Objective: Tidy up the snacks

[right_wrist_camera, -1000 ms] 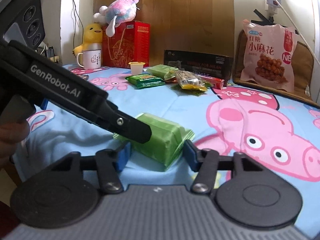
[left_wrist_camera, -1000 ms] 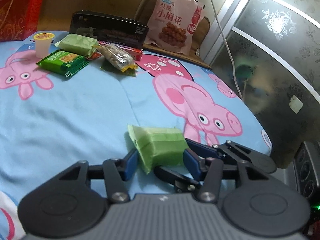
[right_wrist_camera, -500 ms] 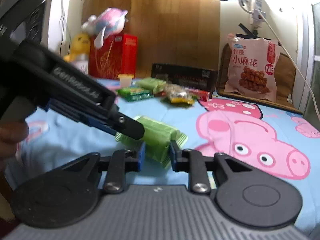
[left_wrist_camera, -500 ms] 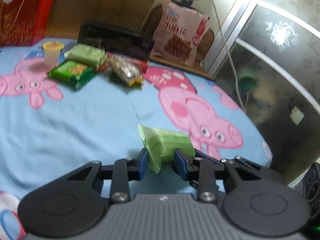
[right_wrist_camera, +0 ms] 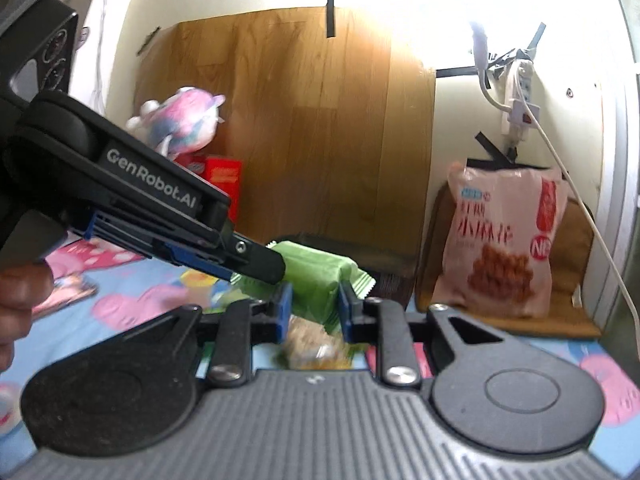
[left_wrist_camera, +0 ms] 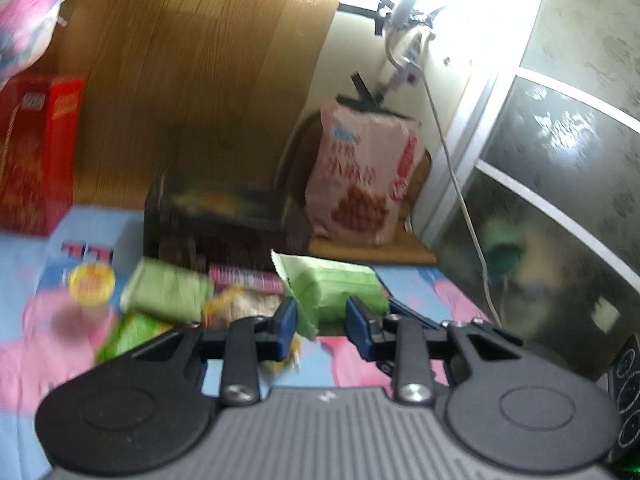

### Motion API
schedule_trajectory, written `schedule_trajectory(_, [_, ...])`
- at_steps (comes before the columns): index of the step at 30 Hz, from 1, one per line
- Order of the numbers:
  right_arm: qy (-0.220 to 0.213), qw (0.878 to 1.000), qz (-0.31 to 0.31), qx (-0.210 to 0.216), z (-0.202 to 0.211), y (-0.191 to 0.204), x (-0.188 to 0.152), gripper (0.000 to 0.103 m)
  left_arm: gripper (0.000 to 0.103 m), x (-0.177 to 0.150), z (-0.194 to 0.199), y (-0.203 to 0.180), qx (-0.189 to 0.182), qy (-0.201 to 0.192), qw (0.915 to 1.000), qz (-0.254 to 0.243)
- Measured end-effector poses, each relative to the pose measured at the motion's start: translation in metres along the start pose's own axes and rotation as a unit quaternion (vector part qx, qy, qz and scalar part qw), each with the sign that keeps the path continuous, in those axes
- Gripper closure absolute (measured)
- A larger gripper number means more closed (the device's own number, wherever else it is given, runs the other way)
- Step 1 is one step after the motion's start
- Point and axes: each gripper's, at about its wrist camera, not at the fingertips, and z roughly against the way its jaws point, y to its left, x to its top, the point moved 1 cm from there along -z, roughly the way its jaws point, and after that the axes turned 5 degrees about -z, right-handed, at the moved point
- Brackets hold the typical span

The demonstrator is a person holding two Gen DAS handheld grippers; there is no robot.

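A light green snack pack (left_wrist_camera: 334, 288) is gripped from both ends and held in the air above the bed. My left gripper (left_wrist_camera: 320, 320) is shut on one end of it. My right gripper (right_wrist_camera: 312, 306) is shut on the other end (right_wrist_camera: 316, 280); the left gripper's body (right_wrist_camera: 152, 208) crosses that view from the left. Below lie a second green pack (left_wrist_camera: 166, 290), a peanut bag (right_wrist_camera: 314, 346), a darker green pack (left_wrist_camera: 128, 334) and a yellow-lidded jelly cup (left_wrist_camera: 91, 282).
A black box (left_wrist_camera: 224, 216) and a pink bar (left_wrist_camera: 244, 278) lie behind the snack pile. A large pink snack bag (right_wrist_camera: 504, 248) leans at the back right near a cable (right_wrist_camera: 576, 196). A red box (left_wrist_camera: 36, 152) with a plush toy (right_wrist_camera: 180, 120) stands at the back left.
Both grippers closed on the green pack, lifted it off the bedsheet and carried it forward toward the snack pile at the back.
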Motion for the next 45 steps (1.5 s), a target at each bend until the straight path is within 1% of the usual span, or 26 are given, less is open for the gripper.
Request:
schedule_trajectory(5, [0.009,1.000,-0.005,-0.009,-0.060,-0.021,0.022,0.077,0.076,0.041,-0.047,0.019,0.020,-0.004,0.9998,0.001])
schedule_trajectory(10, [0.025,0.999,-0.003,-0.021,-0.118,-0.039,0.029,0.077,0.076,0.069,-0.099,0.044,0.027,0.004,0.9994,0.020])
schedule_trajectory(13, [0.038,0.999,-0.007,-0.021,-0.144,-0.049,0.030,0.076,0.076,0.078,-0.125,0.053,0.041,0.012,0.9989,0.020])
schedule_trajectory(14, [0.045,0.999,-0.011,-0.019,-0.153,-0.053,0.030,0.073,0.075,0.080,-0.132,0.057,0.043,0.015,0.9987,0.021])
schedule_trajectory(16, [0.058,0.998,-0.016,-0.016,-0.166,-0.058,0.030,0.070,0.074,0.082,-0.146,0.063,0.048,0.020,0.9984,0.023])
schedule_trajectory(17, [0.062,0.998,-0.019,-0.016,-0.172,-0.061,0.029,0.066,0.073,0.083,-0.151,0.065,0.048,0.021,0.9984,0.023])
schedule_trajectory(18, [0.065,0.998,-0.022,-0.013,-0.174,-0.063,0.029,0.065,0.070,0.083,-0.153,0.067,0.047,0.021,0.9985,0.021])
schedule_trajectory(20, [0.064,0.998,-0.027,-0.005,-0.173,-0.066,0.028,0.064,0.070,0.083,-0.153,0.071,0.049,0.020,0.9983,0.023])
schedule_trajectory(22, [0.059,0.998,-0.035,-0.003,-0.163,-0.068,0.027,0.063,0.070,0.079,-0.140,0.078,0.043,0.016,0.9984,0.033])
schedule_trajectory(24, [0.062,0.996,-0.066,0.004,-0.148,-0.075,0.026,0.063,0.069,0.068,-0.115,0.084,0.031,0.000,0.9981,0.052])
schedule_trajectory(27, [0.088,0.989,-0.117,0.036,-0.120,-0.084,0.016,0.063,0.065,0.026,-0.067,0.090,0.001,-0.012,0.9966,0.081])
schedule_trajectory(28, [0.105,0.984,-0.130,0.056,-0.112,-0.083,0.010,0.061,0.065,0.007,-0.052,0.090,-0.005,-0.010,0.9963,0.085])
schedule_trajectory(30, [0.135,0.977,-0.142,0.088,-0.103,-0.077,-0.002,0.055,0.065,-0.026,-0.031,0.087,-0.001,0.001,0.9965,0.083])
schedule_trajectory(31, [0.143,0.975,-0.137,0.098,-0.100,-0.071,-0.006,0.050,0.065,-0.045,-0.020,0.085,0.005,0.009,0.9966,0.082])
schedule_trajectory(32, [0.149,0.976,-0.121,0.102,-0.096,-0.062,-0.012,0.042,0.065,-0.059,-0.011,0.084,0.011,0.014,0.9964,0.083])
schedule_trajectory(33, [0.153,0.978,-0.104,0.097,-0.094,-0.053,-0.016,0.038,0.065,-0.071,-0.004,0.079,0.020,0.021,0.9959,0.086])
schedule_trajectory(34, [0.155,0.980,-0.086,0.092,-0.094,-0.045,-0.020,0.031,0.065,-0.083,0.004,0.075,0.028,0.028,0.9955,0.086])
schedule_trajectory(35, [0.157,0.981,-0.070,0.090,-0.092,-0.035,-0.024,0.029,0.065,-0.094,0.011,0.071,0.038,0.031,0.9955,0.081])
schedule_trajectory(37, [0.166,0.981,-0.051,0.086,-0.099,-0.024,-0.030,0.030,0.065,-0.112,0.023,0.064,0.065,0.038,0.9949,0.068])
schedule_trajectory(39, [0.185,0.980,-0.030,0.070,-0.108,-0.014,-0.036,0.032,0.065,-0.122,0.031,0.059,0.079,0.044,0.9939,0.063])
schedule_trajectory(40, [0.196,0.978,-0.021,0.065,-0.111,-0.010,-0.039,0.045,0.065,-0.125,0.037,0.058,0.081,0.043,0.9935,0.066])
schedule_trajectory(41, [0.201,0.978,-0.012,0.055,-0.113,-0.010,-0.041,0.051,0.065,-0.127,0.043,0.057,0.082,0.040,0.9934,0.070])
schedule_trajectory(42, [0.197,0.979,-0.001,0.046,-0.111,-0.008,-0.042,0.054,0.065,-0.128,0.048,0.055,0.084,0.036,0.9932,0.073])
schedule_trajectory(43, [0.198,0.979,0.001,0.049,-0.107,-0.008,-0.041,0.056,0.065,-0.128,0.054,0.054,0.085,0.029,0.9931,0.076])
schedule_trajectory(45, [0.204,0.976,-0.003,0.070,-0.093,-0.008,-0.040,0.057,0.064,-0.127,0.063,0.051,0.086,0.017,0.9933,0.076])
